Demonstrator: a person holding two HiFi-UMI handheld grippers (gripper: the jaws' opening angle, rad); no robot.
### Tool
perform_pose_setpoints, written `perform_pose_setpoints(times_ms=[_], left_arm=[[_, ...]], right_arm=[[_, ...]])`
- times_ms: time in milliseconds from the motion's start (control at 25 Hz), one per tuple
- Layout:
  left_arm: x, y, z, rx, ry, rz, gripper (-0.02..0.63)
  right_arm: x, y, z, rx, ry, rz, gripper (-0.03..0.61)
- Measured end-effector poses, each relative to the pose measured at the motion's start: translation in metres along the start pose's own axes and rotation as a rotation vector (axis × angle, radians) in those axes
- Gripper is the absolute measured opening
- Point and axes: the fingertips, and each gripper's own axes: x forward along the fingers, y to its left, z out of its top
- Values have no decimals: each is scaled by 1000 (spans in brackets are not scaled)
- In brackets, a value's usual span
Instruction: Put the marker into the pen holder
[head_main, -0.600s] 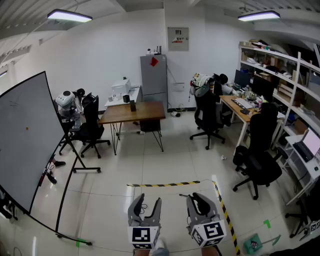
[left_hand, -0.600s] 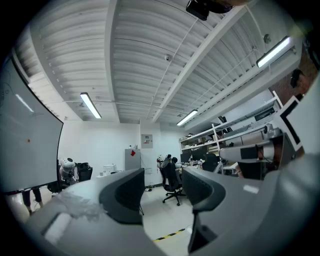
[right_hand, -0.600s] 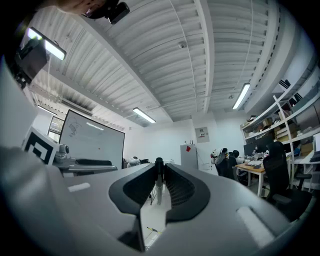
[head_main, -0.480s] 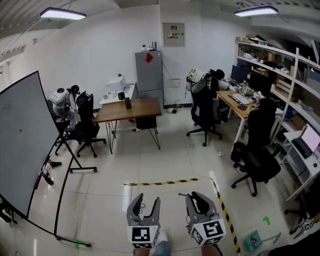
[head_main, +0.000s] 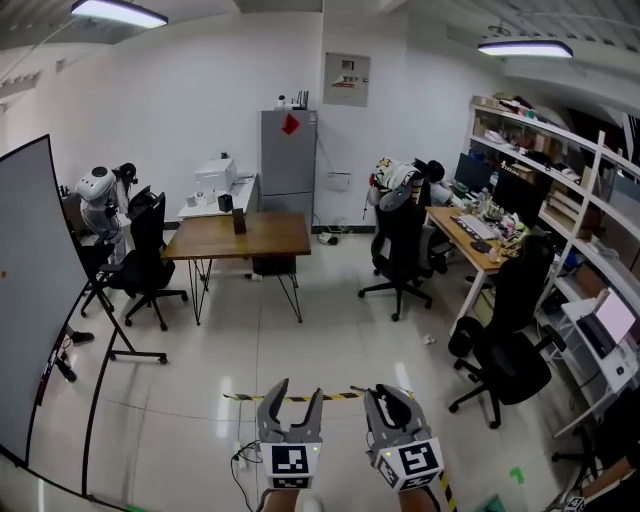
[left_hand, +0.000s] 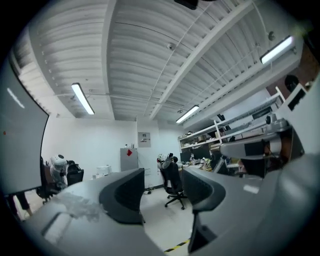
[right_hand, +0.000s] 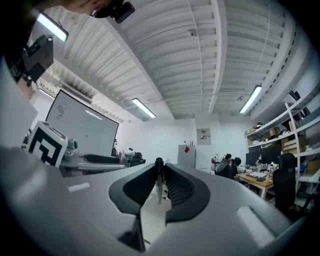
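Note:
In the right gripper view a thin marker (right_hand: 159, 187) with a black cap and a white barrel stands upright between the jaws, and my right gripper (right_hand: 159, 192) is shut on it. In the head view this right gripper (head_main: 392, 400) is at the bottom edge, held over the floor. Beside it my left gripper (head_main: 292, 400) stands open with nothing between its fingers; the left gripper view shows the same gap in the left gripper (left_hand: 162, 192). A small dark upright object (head_main: 239, 222) stands on the wooden table (head_main: 270, 238) far ahead; I cannot tell whether it is the pen holder.
A whiteboard (head_main: 25, 300) on a wheeled stand is at the left. Black office chairs (head_main: 400, 240) stand mid-room and at the right. Desks and shelves (head_main: 540, 190) line the right wall. Yellow-black tape (head_main: 335, 393) crosses the floor just ahead. A grey cabinet (head_main: 287, 150) stands at the back wall.
The head view has shifted: the whiteboard has slid toward the left edge and the table and tape sit lower and nearer. Both grippers keep their places and states.

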Motion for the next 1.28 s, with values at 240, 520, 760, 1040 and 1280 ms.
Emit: perform_pose_setpoints(times_ms=[240,520,760,1040,1280], left_arm=[[65,55,-27,15,30,27,233],[122,74,-48,-51,48,11,232],[190,102,-60,-26,81,45,232],[314,121,-27,31,30,70,232],[402,115,-39,20,48,51,232]], right_arm=[[72,-21,-21,-2,8,-30,67],[132,-55,-34,43,10,-59,67],[204,-103,-31,60,-72,-98,67],[303,-187,-7,76,-153,-72,67],[366,-251,-28,133,-127,-77,67]])
